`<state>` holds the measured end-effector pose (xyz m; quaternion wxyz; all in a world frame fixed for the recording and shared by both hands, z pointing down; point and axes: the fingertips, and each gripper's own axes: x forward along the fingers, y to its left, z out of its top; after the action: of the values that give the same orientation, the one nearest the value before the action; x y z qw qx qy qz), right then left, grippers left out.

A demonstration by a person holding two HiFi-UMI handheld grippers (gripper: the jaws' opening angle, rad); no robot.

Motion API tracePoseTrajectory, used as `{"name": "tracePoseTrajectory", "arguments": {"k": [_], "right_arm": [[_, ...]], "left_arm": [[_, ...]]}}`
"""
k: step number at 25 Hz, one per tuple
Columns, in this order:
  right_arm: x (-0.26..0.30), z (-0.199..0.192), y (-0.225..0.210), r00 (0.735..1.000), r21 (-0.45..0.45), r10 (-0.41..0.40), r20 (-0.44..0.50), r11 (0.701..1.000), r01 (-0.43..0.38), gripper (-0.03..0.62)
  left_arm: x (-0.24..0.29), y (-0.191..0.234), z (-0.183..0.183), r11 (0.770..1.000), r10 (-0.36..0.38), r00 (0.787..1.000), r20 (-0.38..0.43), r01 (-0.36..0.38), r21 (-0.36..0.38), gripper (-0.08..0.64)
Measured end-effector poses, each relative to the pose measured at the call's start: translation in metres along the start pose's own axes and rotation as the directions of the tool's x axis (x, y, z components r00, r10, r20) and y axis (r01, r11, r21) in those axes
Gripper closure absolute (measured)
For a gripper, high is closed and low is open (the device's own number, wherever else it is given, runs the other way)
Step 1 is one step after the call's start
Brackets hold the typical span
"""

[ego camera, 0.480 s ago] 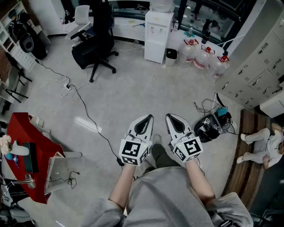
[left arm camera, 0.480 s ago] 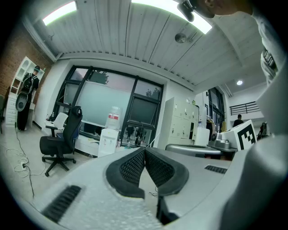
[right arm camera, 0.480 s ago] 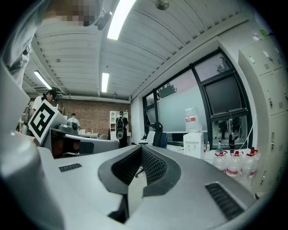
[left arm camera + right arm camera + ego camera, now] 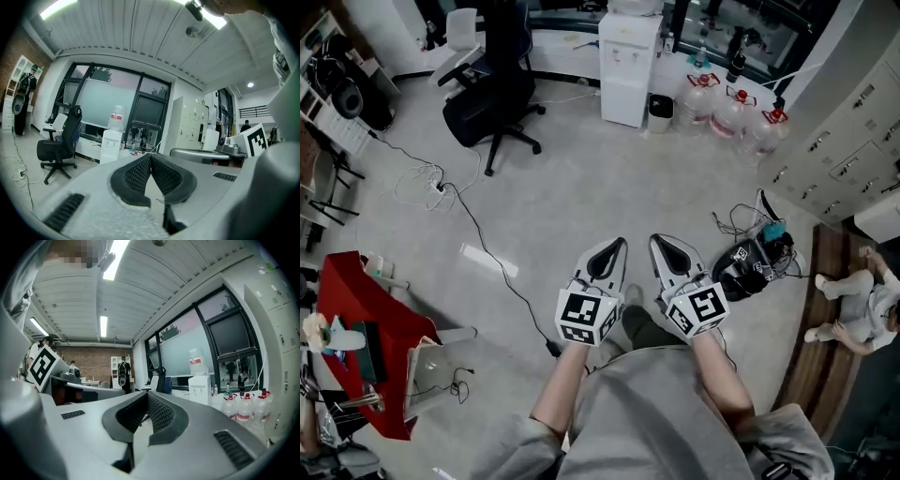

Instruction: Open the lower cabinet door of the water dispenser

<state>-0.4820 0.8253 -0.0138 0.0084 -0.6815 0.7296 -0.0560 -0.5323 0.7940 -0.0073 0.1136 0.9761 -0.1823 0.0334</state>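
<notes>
Two grippers were held side by side, left gripper (image 4: pixel 616 245) & right gripper (image 4: pixel 657 243) both clamped shut w/ nothing gripped, while water dispenser (image 4: pixel 627 62) was seen well apart ahead, btw office chair (image 4: pixel 494 92) & water jugs (image 4: pixel 730 114), lower cabinet door (image 4: pixel 622 101) untouched.

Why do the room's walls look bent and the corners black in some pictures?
Left gripper view: a wide lens bends the ceiling into a curve and leaves black corners. Right gripper view: same bending, and the ceiling light glares white. Head view: the floor looks straighter and evenly lit.
</notes>
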Motion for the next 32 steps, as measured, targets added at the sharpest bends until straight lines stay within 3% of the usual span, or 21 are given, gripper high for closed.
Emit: {"name": "tracePoseTrajectory", "arguments": {"k": [16,27,32], "right_arm": [[0.084,-0.008,-0.175,0.999,0.098,-0.023,-0.044,0.995,0.027,0.581],[0.120,-0.017,-0.238,0.998,0.173,-0.047,-0.048,0.983,0.054,0.581],[0.145,-0.022,-0.268,0.995,0.183,-0.086,-0.057,0.978,0.095,0.581]], "left_arm": [[0.191,0.040,0.012,1.000,0.005,0.996,-0.087,-0.006,-0.006,0.549],[0.265,0.071,0.020,1.000,0.005,0.992,-0.123,-0.004,0.009,0.549],[0.303,0.095,0.025,1.000,-0.021,0.995,-0.101,0.019,-0.022,0.549]]}}
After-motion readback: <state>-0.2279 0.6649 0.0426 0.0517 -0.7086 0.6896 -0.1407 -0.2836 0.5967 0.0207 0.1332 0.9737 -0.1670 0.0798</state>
